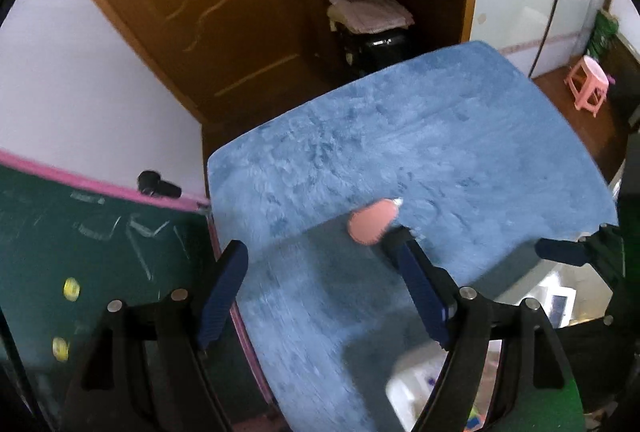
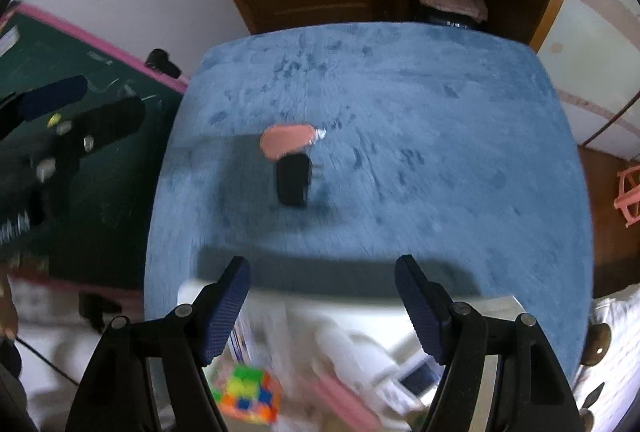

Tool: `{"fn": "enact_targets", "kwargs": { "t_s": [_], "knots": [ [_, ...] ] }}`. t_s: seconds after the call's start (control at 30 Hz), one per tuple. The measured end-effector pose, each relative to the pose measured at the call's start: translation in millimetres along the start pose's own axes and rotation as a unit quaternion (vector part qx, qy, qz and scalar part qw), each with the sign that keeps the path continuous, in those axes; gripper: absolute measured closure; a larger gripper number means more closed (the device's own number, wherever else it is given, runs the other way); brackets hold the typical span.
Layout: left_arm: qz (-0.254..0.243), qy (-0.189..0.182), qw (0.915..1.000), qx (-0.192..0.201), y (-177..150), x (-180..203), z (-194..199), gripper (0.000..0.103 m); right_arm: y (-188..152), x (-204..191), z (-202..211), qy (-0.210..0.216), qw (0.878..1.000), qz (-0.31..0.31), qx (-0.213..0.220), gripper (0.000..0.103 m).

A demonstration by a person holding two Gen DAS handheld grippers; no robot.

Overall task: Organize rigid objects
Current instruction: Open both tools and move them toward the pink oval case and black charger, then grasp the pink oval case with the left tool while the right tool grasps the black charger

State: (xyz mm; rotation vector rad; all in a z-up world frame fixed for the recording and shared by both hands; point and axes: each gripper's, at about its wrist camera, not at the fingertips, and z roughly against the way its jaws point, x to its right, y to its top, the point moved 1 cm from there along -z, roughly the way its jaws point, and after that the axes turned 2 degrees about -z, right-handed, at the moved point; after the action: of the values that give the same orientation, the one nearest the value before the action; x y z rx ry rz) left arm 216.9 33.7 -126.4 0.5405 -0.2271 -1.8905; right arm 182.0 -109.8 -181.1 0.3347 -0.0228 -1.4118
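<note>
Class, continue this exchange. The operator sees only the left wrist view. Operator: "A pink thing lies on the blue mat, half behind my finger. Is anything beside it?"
Observer: Yes. A black block lies right next to the pink thing, on its near side.
Operator: Is the right gripper holding anything?
Observer: No. The right gripper is open and empty.
Operator: What is beneath it?
Observer: A colourful cube, past the near edge of the mat.
</note>
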Motion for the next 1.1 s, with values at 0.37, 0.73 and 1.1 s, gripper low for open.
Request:
{"fn": "enact_targets", "kwargs": {
  "t_s": [0.37,0.73,1.1],
  "knots": [
    [-0.027,-0.062,0.9946,-0.079,5.6,-34.2,-113.4,0.023,44.3,-15.4,-121.9,-0.004,0.993,-0.088,-0.083,0.028],
    [-0.071,-0.09,0.9887,-0.097,1.4,-30.2,-146.4,0.023,54.8,-26.1,-163.0,-0.048,0.987,-0.105,-0.113,0.038],
    [-0.123,-0.123,0.9788,-0.108,10.9,9.2,-163.9,0.022,49.1,-11.6,-144.9,-0.077,0.988,-0.1,-0.088,0.048]
  ]
}}
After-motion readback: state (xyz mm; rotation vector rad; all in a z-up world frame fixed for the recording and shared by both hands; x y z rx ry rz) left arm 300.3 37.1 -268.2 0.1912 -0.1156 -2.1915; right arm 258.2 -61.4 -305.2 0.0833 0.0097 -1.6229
